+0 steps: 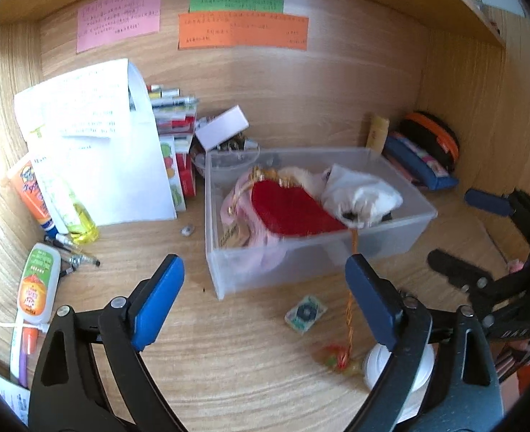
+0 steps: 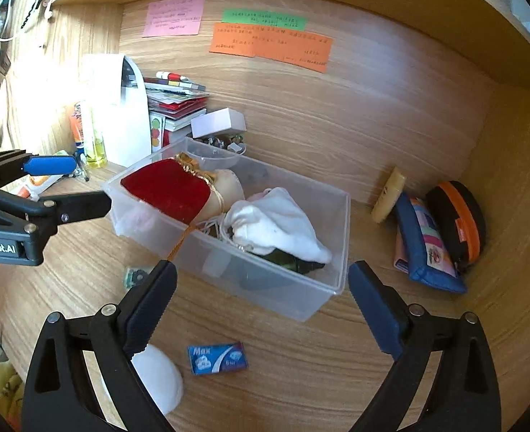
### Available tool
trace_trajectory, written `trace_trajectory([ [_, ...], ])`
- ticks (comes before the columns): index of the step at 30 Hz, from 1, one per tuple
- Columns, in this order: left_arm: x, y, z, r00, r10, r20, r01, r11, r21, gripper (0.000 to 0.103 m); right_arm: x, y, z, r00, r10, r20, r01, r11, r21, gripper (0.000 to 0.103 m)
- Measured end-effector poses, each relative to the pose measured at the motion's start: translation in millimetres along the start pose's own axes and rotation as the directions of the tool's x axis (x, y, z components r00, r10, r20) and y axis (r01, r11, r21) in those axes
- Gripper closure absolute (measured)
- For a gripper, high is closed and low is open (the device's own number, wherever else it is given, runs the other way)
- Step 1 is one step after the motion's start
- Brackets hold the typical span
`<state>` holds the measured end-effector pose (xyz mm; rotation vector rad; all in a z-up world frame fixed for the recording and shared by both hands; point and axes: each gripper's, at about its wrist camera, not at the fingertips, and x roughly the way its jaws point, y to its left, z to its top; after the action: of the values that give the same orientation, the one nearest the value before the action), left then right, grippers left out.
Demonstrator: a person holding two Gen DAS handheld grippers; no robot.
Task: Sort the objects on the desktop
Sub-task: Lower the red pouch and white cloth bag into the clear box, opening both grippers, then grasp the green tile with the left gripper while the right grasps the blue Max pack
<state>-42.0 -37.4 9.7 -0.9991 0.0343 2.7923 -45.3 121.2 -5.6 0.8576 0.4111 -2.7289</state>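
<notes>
A clear plastic bin (image 1: 391,241) (image 2: 331,280) stands mid-desk. It holds a red velvet pouch (image 1: 293,212) (image 2: 167,189) with gold trim and a white cloth bag (image 1: 362,194) (image 2: 279,225). An orange cord (image 1: 351,309) hangs from the pouch over the bin's front wall. My left gripper (image 1: 265,295) (image 2: 74,183) is open and empty in front of the bin. My right gripper (image 2: 261,302) (image 1: 473,234) is open and empty near the bin's right corner. A small blue box (image 2: 218,357) and a small green packet (image 1: 305,313) (image 2: 135,276) lie on the desk.
A white round object (image 1: 398,370) (image 2: 156,378) lies near the front. White papers (image 1: 95,144), stacked books and pens (image 1: 174,115), tubes and a glue bottle (image 1: 38,284) crowd the left. Pencil cases (image 2: 430,244) and a black-orange case (image 2: 459,219) sit at the right wall.
</notes>
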Motion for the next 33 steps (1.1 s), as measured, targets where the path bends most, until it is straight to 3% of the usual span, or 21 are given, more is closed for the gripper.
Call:
trace_trajectory([
  [9, 7, -1, -24, 0.996, 0.007, -0.091, -0.003, 0.999, 0.049, 0.011, 5, -15, -30, 0.996, 0.042, -0.073, -0.039, 0.998, 0.039, 0.007],
  [18, 56, -9, -42, 0.966, -0.013, -0.260, 0.035, 0.996, 0.080, 0.011, 30, -34, -64, 0.960, 0.162, -0.227, -0.129, 0.980, 0.151, 0.007],
  [24, 75, -10, -43, 0.953, -0.035, -0.302, 0.057, 0.996, 0.065, 0.011, 26, -23, -77, 0.950, 0.183, -0.254, -0.167, 0.982, 0.083, 0.007],
  [27, 80, -11, -42, 0.945, -0.062, -0.320, 0.083, 0.995, 0.051, 0.017, 22, -10, -80, 0.952, 0.170, -0.254, -0.169, 0.985, 0.024, 0.007],
  [30, 79, -13, -42, 0.949, -0.057, -0.311, 0.078, 0.996, 0.054, 0.026, 27, 1, -79, 0.953, 0.137, -0.269, -0.150, 0.988, -0.029, 0.008],
  [33, 79, -15, -41, 0.952, -0.060, -0.299, 0.079, 0.996, 0.051, 0.032, 34, 10, -76, 0.945, 0.163, -0.283, -0.181, 0.983, -0.041, 0.011],
])
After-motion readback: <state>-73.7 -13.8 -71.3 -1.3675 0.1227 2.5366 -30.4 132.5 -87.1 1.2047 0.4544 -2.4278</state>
